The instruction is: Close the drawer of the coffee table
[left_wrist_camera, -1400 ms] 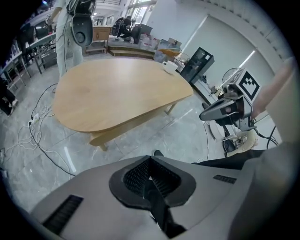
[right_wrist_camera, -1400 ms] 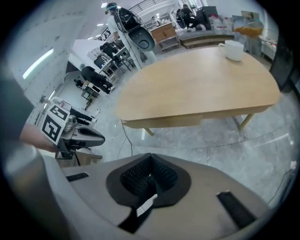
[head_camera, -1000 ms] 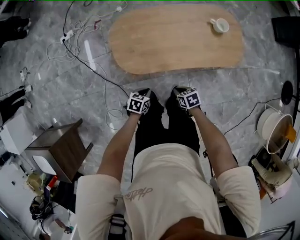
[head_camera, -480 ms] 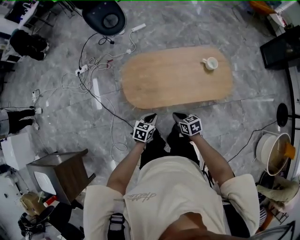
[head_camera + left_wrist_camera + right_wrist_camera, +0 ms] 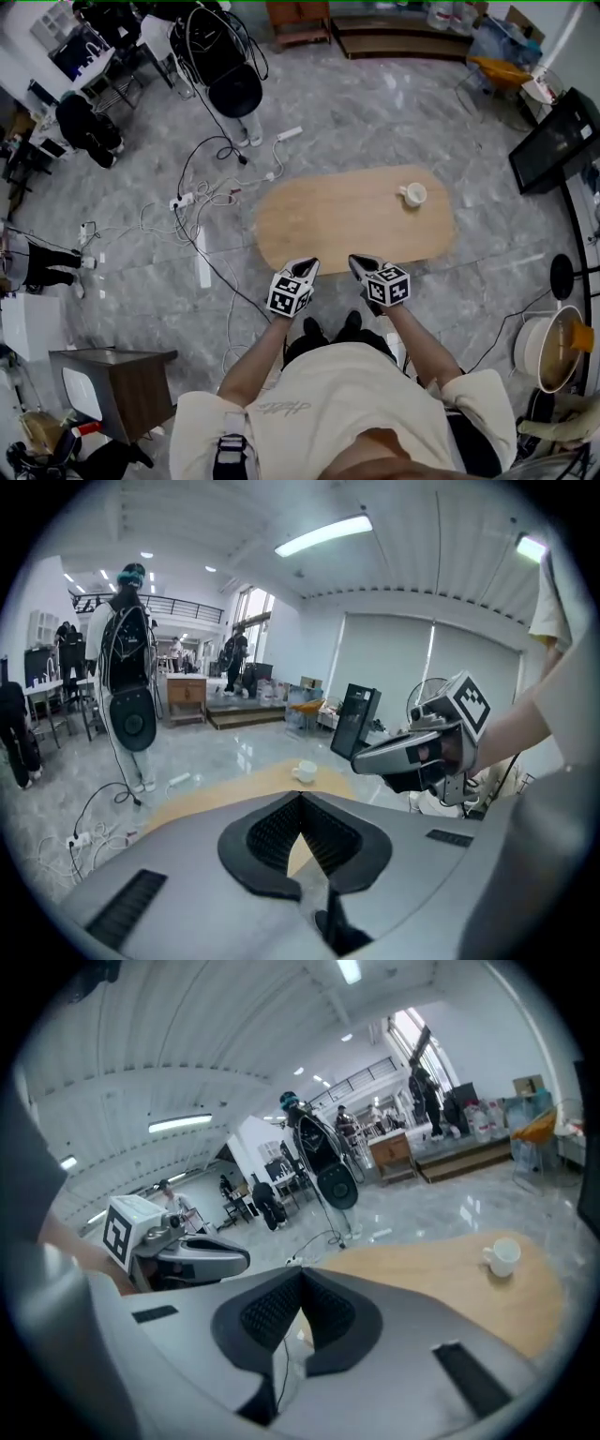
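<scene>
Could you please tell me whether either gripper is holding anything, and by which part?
Nothing is held: the left gripper and the right gripper both have their fingers together, with nothing between them.

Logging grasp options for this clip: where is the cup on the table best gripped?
Probably the rim, from above: the cup stands upright, mouth open, alone on the table, so one jaw can go inside. Its small handle points toward the table's middle. The right gripper, now shut, is nearer.

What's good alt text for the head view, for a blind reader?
From above, a person holds a left gripper and a right gripper by the near edge of an oval wooden coffee table bearing one white cup.
</scene>
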### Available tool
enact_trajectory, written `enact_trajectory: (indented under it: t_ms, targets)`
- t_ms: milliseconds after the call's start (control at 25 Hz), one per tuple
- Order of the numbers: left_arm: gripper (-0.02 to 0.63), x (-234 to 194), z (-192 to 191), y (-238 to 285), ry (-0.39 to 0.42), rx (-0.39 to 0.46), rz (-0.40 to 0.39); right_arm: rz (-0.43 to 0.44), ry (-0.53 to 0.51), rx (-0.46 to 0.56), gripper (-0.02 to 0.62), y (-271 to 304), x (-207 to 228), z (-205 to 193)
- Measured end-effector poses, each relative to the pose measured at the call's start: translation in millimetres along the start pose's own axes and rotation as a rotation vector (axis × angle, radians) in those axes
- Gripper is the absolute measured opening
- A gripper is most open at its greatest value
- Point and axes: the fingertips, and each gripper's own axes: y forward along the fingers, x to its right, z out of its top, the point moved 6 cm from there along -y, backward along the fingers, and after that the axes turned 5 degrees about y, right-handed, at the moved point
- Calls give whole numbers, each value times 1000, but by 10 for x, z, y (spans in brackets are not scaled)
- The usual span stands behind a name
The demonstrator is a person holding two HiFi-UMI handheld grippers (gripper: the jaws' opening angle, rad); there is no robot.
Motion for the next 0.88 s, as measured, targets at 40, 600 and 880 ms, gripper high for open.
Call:
enact_trajectory:
  t_ms: [40, 600, 880]
  targets:
    - [5, -7, 108, -59, 7, 24, 8, 5, -36, 27, -5, -55, -62, 102]
    - [5, 312, 1172, -894, 130, 326, 32, 21, -348, 378, -6, -1092, -1128, 1047]
    - [5, 256, 1637, -1394, 167, 471, 21, -10, -373, 484, -6, -1295, -1577, 1257]
